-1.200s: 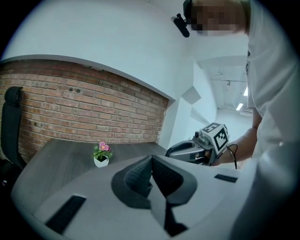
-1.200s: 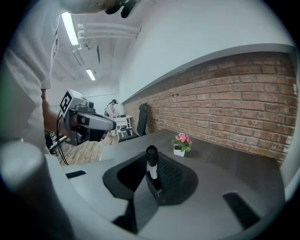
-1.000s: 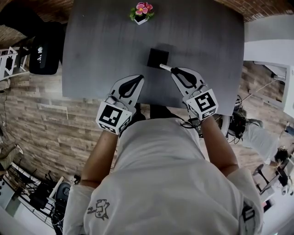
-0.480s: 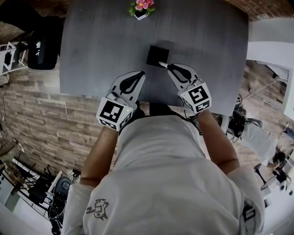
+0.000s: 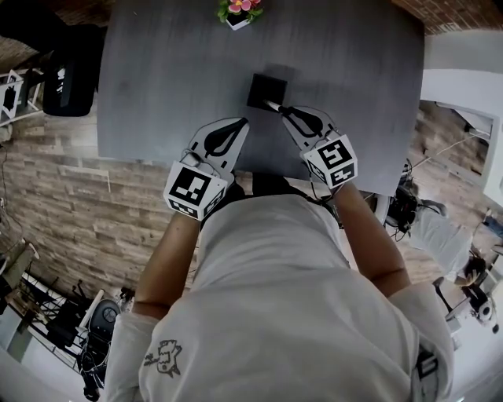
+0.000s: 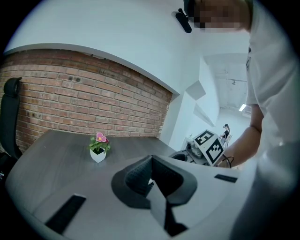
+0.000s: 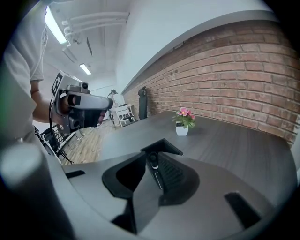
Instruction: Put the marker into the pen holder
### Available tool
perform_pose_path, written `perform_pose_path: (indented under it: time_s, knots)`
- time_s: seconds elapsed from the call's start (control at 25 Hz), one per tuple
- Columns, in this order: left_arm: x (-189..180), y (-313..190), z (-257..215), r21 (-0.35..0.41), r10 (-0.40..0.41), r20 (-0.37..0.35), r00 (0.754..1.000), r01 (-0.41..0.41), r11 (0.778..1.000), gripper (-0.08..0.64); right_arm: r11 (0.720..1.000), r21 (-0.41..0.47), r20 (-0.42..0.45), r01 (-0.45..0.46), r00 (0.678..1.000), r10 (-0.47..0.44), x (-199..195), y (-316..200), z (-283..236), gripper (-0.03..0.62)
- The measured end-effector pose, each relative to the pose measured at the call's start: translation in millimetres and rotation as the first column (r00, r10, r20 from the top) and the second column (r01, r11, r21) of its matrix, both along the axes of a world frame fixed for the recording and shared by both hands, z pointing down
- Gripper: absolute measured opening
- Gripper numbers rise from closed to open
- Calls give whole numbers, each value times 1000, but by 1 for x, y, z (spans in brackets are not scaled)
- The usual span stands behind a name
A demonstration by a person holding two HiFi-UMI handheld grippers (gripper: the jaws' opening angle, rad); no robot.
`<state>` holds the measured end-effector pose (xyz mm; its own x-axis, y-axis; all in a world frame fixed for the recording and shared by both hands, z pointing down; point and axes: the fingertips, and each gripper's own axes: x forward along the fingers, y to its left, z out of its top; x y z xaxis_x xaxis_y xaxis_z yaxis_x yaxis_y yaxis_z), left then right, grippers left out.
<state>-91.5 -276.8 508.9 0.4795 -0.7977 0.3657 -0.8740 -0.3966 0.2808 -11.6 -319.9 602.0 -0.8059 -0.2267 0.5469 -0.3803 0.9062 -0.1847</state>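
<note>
Right tongs, just loosening, pinch the marker at the pen holder: let go only once seated; left tongs clenched, empty.

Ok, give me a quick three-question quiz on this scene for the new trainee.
1. True or false: the marker lies between the left gripper's jaws.
2. What stands at the table's far edge? A mug, B flower pot, C lamp.
3. Fill in: the marker's tip points at the black ____.
Key: 1 false, it lies between the right gripper's jaws, which have just been opening. 2 B. 3 pen holder.
</note>
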Motion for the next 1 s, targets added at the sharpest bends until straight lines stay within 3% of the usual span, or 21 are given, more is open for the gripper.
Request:
perform_pose_path:
  time_s: [0.52,1.0]
  knots:
    - [-5,8,-9,12,13,13,1000,-13,1000,11,999,43,21,-30,999,29,0,1,-23,112]
    - [-13,21,-40,85,38,-16,999,-37,996,11,990,124,63,-70,996,62,-6,23,-73,98]
